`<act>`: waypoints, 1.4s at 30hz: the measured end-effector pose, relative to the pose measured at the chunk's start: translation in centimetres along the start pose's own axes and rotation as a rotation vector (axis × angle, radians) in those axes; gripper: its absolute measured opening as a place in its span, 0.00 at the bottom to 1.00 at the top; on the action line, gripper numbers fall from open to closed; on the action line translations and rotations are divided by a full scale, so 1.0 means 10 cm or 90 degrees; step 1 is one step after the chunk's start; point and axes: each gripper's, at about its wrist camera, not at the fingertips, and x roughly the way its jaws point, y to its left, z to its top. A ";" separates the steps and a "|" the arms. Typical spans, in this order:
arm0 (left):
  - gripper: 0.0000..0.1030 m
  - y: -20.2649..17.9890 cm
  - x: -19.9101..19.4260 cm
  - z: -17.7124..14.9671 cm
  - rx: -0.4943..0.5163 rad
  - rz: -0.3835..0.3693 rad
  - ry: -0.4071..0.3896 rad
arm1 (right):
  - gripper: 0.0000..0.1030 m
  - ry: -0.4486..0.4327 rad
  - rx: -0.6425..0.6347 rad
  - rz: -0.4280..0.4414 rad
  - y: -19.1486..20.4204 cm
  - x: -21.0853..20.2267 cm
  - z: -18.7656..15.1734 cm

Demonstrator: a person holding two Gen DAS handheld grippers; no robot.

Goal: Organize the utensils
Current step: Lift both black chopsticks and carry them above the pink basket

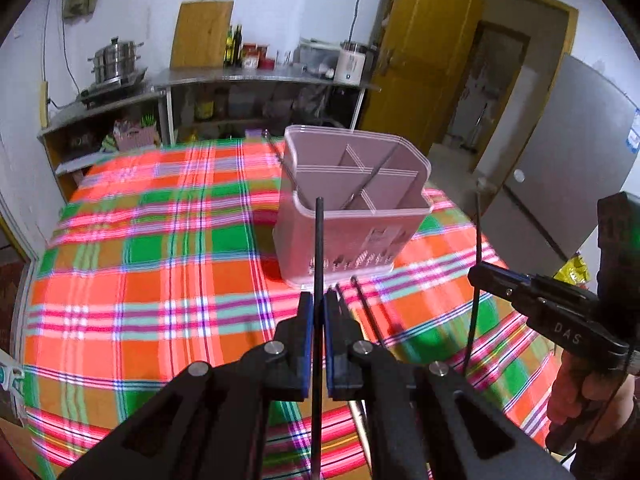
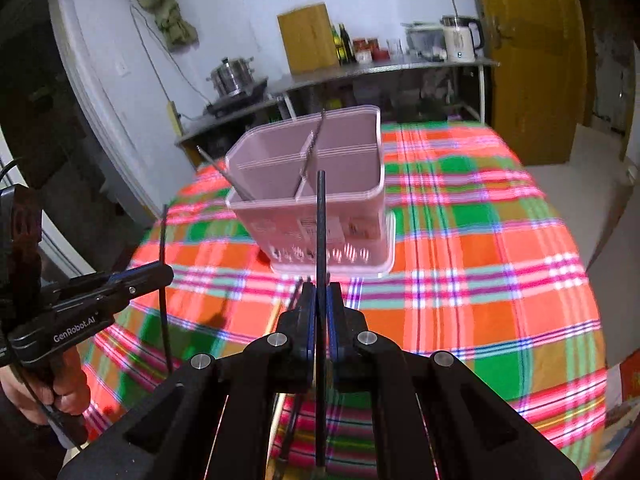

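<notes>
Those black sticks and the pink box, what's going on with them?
A person holds a claw in each hand. The left claw is shut on a black chopstick, and the right claw is shut on another chopstick. Both are held upright before the pink divided holder on the plaid tablecloth. More chopsticks already stand inside.

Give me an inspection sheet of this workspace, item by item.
Surface: plaid tablecloth covers the table.
Job's things: pink divided utensil holder stands upright; chopsticks lean inside it; more chopsticks lie on the cloth.
Clutter: nothing seen on the table.
Grippers: left tongs shut on a black chopstick; right tongs shut on another black chopstick, both upright.
Cables: thin black cord by the left hand.
Surroundings: steel shelving with pot, bottles, kettle; yellow door.
</notes>
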 end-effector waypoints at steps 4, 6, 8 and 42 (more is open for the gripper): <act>0.05 -0.04 -0.19 0.11 0.006 -0.005 -0.028 | 0.05 -0.028 -0.003 -0.002 0.03 -0.16 0.06; 0.05 -0.05 -0.26 0.15 0.010 -0.007 -0.038 | 0.05 -0.042 -0.003 -0.004 0.04 -0.24 0.09; 0.05 -0.08 -0.31 0.18 0.013 -0.007 -0.046 | 0.05 -0.054 -0.004 -0.005 0.06 -0.31 0.13; 0.05 -0.07 -0.62 1.22 -0.032 -0.065 -0.135 | 0.05 -0.189 0.007 0.029 0.28 -0.61 1.01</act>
